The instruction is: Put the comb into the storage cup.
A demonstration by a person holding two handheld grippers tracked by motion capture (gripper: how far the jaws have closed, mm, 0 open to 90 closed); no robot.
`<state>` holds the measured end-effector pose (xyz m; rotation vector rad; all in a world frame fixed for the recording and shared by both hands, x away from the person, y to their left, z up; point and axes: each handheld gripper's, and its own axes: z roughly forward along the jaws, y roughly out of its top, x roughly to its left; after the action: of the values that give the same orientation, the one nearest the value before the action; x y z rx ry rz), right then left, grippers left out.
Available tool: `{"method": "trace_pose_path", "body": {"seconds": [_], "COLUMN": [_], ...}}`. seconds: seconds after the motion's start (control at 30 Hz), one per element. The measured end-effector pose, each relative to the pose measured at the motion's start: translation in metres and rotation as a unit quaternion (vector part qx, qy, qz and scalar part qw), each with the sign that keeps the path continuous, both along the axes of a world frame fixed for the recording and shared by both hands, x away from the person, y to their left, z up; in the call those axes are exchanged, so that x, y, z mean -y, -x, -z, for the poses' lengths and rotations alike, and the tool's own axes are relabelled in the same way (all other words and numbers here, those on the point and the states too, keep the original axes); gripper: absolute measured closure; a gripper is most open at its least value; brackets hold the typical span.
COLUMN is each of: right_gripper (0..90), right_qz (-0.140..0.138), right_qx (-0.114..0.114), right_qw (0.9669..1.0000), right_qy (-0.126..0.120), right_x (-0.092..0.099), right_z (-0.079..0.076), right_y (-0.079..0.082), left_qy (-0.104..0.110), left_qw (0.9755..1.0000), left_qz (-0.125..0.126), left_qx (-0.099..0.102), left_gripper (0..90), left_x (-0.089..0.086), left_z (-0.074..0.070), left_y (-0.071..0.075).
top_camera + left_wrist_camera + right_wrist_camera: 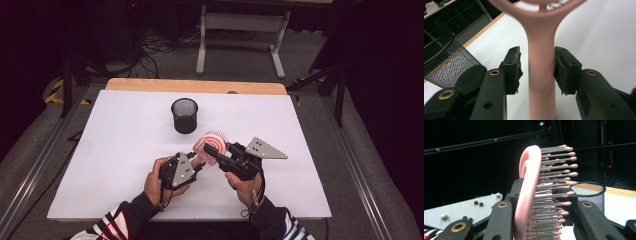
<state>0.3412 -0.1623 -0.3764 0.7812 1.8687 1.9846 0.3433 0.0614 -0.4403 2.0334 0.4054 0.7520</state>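
**Hairbrush passing from one gripper to the other**

The pink hairbrush (212, 145) hangs above the white table (115, 165), between the two hand-held tools. Starting at the left: the left gripper (196, 164) has its jaws spread a little around the brush handle (541, 75), which runs straight up between them; a gap shows at one pad and the other sits at or very near the handle, so the hold here looks loosened, probably to give the brush over. Ahead of it and off to its left stands the black mesh cup (447, 62), likely where the brush is bound. Further right, the right gripper (214, 151) is pressed onto the brush head (529, 202), one pad on the smooth back and the other among the bristles (554, 170), carrying the weight. Beyond its jaws, to their right, the cup appears again.
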Motion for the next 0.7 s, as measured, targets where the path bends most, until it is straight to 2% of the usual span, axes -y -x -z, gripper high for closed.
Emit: {"method": "trace_pose_path", "body": {"seconds": [0.13,0.27,0.43,0.53,0.6,0.7], "right_gripper": [64.0,64.0,64.0,64.0,64.0,64.1], "right_qz": [0.004,0.005,0.009,0.011,0.014,0.019], "right_qx": [0.003,0.006,0.011,0.016,0.018,0.023], "right_qw": [1.0,1.0,0.9999,0.9998,0.9997,0.9995], "right_qy": [0.0,0.001,0.001,0.003,0.004,0.006], "right_x": [0.004,0.006,0.012,0.014,0.016,0.019], "right_z": [-0.002,-0.004,-0.006,-0.007,-0.008,-0.011], "right_y": [0.0,0.001,0.002,0.003,0.003,0.004], "left_qy": [0.002,0.017,0.027,0.025,0.033,0.039], "left_qw": [1.0,0.9996,0.9991,0.9993,0.9987,0.9983], "left_qz": [-0.002,0.008,0.022,0.022,0.034,0.039], "left_qx": [-0.004,-0.019,-0.025,-0.018,-0.021,-0.02], "left_gripper": [51.7,44.7,36.9,31.5,27.8,23.6], "left_x": [-0.001,-0.005,-0.016,-0.022,-0.027,-0.031], "left_z": [0.0,0.002,0.0,-0.003,-0.005,-0.005], "left_y": [-0.001,-0.002,-0.001,-0.002,-0.004,-0.005]}}
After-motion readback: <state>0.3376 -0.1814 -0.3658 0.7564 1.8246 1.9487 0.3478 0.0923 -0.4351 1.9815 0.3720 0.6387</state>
